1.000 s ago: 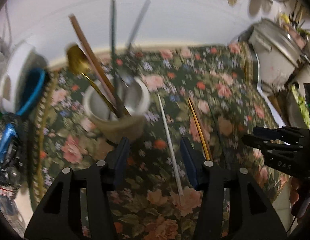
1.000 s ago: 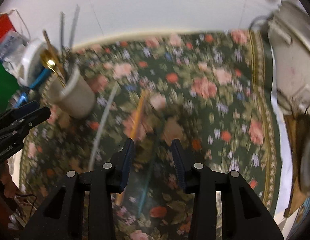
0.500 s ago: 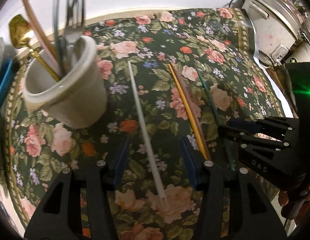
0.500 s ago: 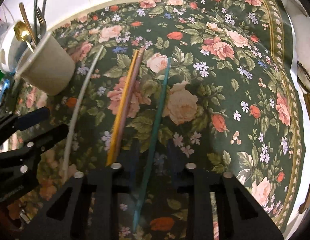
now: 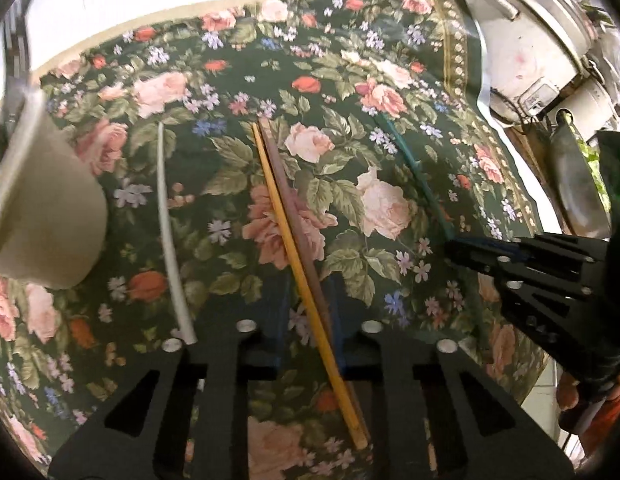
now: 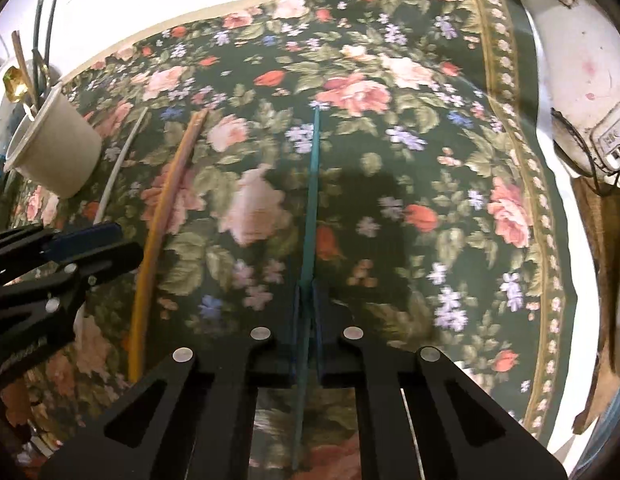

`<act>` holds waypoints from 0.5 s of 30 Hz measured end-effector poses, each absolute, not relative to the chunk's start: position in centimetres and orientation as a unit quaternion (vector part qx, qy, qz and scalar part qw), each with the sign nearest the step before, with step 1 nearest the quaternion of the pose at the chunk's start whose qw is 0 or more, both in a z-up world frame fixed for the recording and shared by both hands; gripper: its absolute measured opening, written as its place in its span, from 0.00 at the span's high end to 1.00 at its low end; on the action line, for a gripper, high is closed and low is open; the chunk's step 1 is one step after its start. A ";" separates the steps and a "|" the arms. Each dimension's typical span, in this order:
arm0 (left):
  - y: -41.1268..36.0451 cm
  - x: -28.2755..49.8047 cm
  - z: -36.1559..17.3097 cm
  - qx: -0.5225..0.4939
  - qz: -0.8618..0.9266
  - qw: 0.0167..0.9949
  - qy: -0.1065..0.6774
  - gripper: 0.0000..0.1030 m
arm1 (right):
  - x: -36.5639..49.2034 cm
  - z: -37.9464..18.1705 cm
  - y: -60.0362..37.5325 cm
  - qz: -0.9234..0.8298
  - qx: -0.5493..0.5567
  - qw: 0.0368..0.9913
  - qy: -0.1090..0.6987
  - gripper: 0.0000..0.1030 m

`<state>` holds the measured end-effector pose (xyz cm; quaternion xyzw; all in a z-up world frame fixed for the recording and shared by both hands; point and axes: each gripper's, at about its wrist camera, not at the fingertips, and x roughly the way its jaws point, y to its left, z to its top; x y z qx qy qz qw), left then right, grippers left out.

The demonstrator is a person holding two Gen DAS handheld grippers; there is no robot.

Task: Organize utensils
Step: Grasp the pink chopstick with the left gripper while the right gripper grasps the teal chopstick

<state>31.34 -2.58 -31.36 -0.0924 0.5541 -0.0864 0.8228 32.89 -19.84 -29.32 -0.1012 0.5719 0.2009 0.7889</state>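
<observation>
Two handheld grippers work over a counter draped in a dark green floral tablecloth (image 5: 350, 80), where loose chopsticks lie in rough parallel lines. In the right wrist view, the right gripper (image 6: 305, 308) at bottom centre has its jaws pressed together on a slim teal chopstick (image 6: 313, 184), which runs from between the fingers straight up the middle of the frame. The left gripper (image 5: 307, 300), seen at bottom centre of its own camera's view, has its jaws apart, straddling a yellow chopstick (image 5: 287, 232) and a brown chopstick (image 5: 297, 216) that lie touching side by side on the cloth and run diagonally toward the upper centre; whether the fingers touch either stick cannot be told. A thin white chopstick (image 5: 167, 224) lies apart to the left of that pair, its near end just beside the gripper's left finger. At the left edge of the frame stands a cream-coloured ceramic cup (image 5: 41, 216); the right wrist view shows it in the upper left holding a gold spoon (image 6: 14, 80) and several upright dark-handled utensils (image 6: 41, 40). A white rice cooker (image 5: 526, 36) sits beyond the cloth's edge at the upper right. From the left camera, the right gripper enters at the right edge, meeting the near end of the teal stick.
</observation>
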 end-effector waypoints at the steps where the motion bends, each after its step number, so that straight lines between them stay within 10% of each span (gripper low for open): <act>1: -2.6 31.5 -31.6 -0.097 -0.087 0.821 0.556 0.88 | 33.0 -29.2 -20.2 0.199 -0.100 0.789 0.572 0.96; 15: -3.7 33.3 -31.3 -0.103 -0.063 0.824 0.554 0.91 | 34.5 -29.2 -22.7 0.204 -0.090 0.779 0.586 0.96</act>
